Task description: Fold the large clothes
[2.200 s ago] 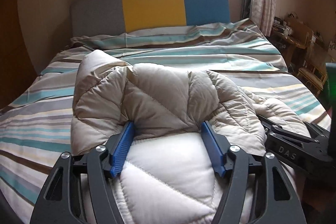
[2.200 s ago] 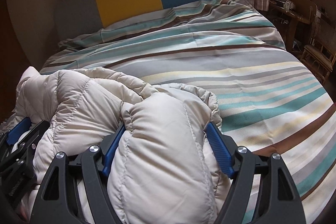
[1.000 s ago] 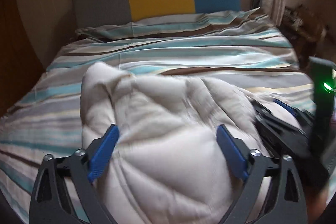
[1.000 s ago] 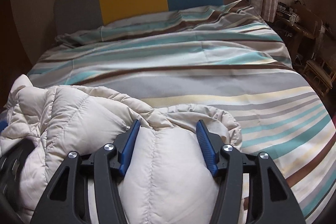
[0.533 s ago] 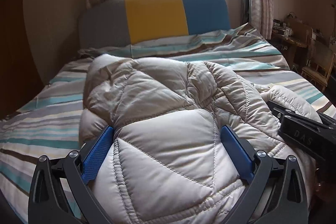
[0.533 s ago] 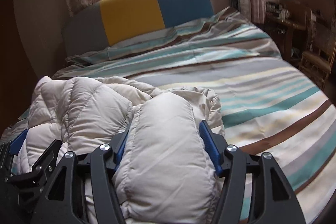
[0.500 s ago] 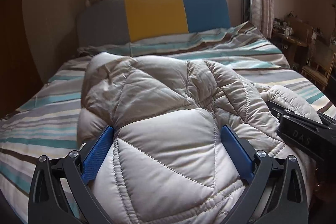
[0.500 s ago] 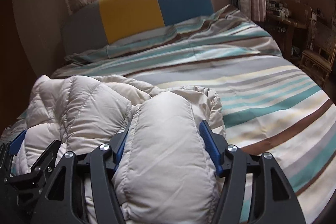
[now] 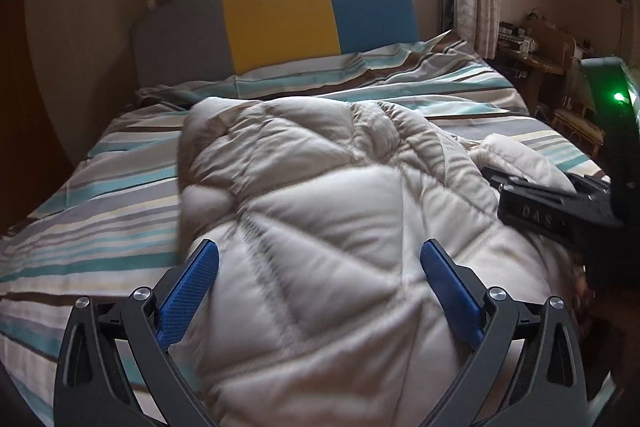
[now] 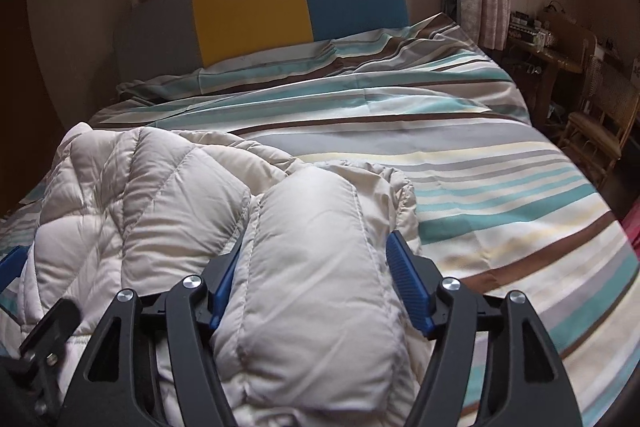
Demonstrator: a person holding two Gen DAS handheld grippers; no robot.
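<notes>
Two tongs astride puffy jacket point(image 9: 332, 211), right tongs point(image 10: 316, 267) opening, striped bed point(image 10: 480, 163)

Both tools are built alike. The left gripper point(image 9: 320, 291) has black, open-framed plastic arms with triangular cut-outs, silver round-headed screws at the pivots, and two fingers point(image 9: 188, 297) faced with bright blue, finely ribbed pads. The right gripper point(image 10: 316, 279) matches it: black linkage, silver screws, blue ribbed pads. Seen from the left wrist, its black body bears raised letters, "DAS", and a dark green housing with a small green light.
</notes>
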